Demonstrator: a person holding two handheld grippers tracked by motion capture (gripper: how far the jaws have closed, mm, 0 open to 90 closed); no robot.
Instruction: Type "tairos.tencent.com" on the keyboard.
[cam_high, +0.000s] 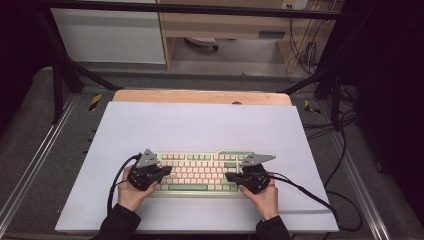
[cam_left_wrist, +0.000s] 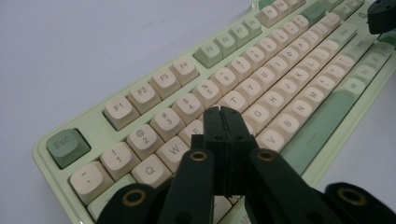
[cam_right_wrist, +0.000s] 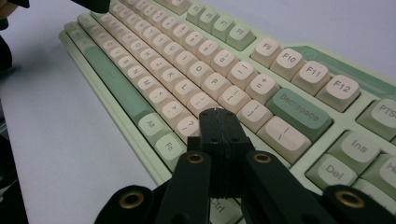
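Here, a green-and-cream keyboard (cam_high: 200, 172) lies square to the near edge of the desk (cam_high: 200, 125), midway between its near corners. The left tongs (cam_left_wrist: 220, 109) and right tongs (cam_right_wrist: 215, 112) are both closed on nothing, their paired jaws forming one blunt tip, apparently so each can press a single key; each hovers over its own end of the key field
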